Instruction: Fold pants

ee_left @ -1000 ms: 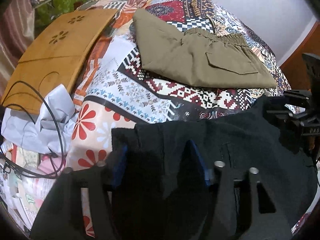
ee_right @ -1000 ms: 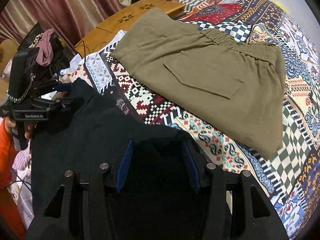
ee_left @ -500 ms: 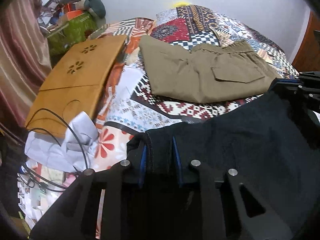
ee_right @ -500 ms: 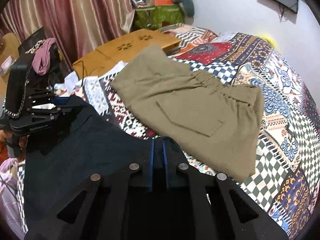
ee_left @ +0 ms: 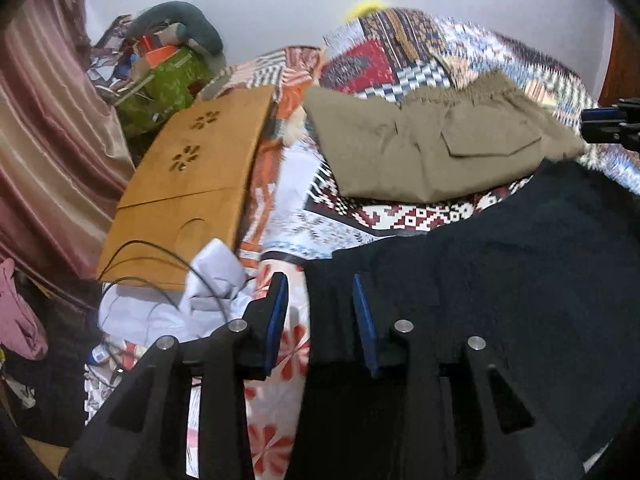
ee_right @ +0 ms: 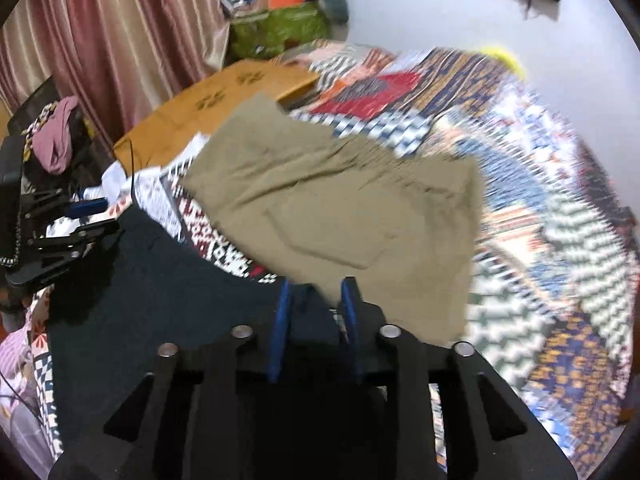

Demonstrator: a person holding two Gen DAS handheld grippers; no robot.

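Dark navy pants [ee_left: 500, 264] lie spread on the patterned bedspread in front of both grippers; they also show in the right wrist view [ee_right: 160, 288]. My left gripper [ee_left: 318, 312] is open, with the pants' left corner lying between its blue pads, against the right one. My right gripper [ee_right: 316, 312] is open with the pants' right corner loose between its pads. Each gripper shows in the other's view, the left gripper [ee_right: 68, 236] and the right gripper [ee_left: 612, 126].
Folded olive pants [ee_left: 432, 152] lie beyond the dark pants, also in the right wrist view [ee_right: 340, 208]. A wooden lap table [ee_left: 192, 184] sits on the left with black cables and white cloth [ee_left: 200, 284]. Curtain [ee_right: 100, 40] and clutter at left.
Both grippers were shut on the dark pants' corners half a second ago and have now opened. Both views have tilted upward, showing more of the room.
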